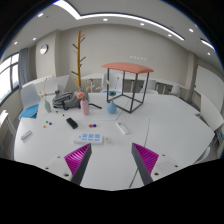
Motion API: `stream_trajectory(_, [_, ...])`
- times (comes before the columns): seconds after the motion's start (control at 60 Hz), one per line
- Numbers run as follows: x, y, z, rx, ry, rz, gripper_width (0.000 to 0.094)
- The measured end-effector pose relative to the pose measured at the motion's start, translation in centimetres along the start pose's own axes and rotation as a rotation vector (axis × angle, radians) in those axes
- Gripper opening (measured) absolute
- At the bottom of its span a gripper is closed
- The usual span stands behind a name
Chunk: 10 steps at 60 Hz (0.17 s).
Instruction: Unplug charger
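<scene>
My gripper (112,160) hovers above a white table (165,125), fingers wide apart with nothing between them. The magenta pads (78,157) show at either side. Just ahead of the left finger lies a small white block with blue marks (91,135), maybe a power strip. A white plug-like piece (121,127) lies a little beyond it, ahead of the gap. I cannot tell which of them is the charger, nor whether a cable joins them.
A black oblong object (72,123), a pink bottle (84,103) and clutter (62,100) sit farther back left. A blue item (28,112) lies at the far left. An orange-topped stand (127,70) and a wooden coat rack (80,55) stand beyond the table.
</scene>
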<state>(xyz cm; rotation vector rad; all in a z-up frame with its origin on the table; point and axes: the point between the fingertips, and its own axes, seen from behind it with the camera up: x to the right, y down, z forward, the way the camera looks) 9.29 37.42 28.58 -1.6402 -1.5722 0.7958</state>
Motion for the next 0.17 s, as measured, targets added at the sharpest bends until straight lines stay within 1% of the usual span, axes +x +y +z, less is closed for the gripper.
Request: stream_trajectory(0.167, [-0.58, 1.00, 0.92, -0.027, 0.019, 0.018, 0.0849])
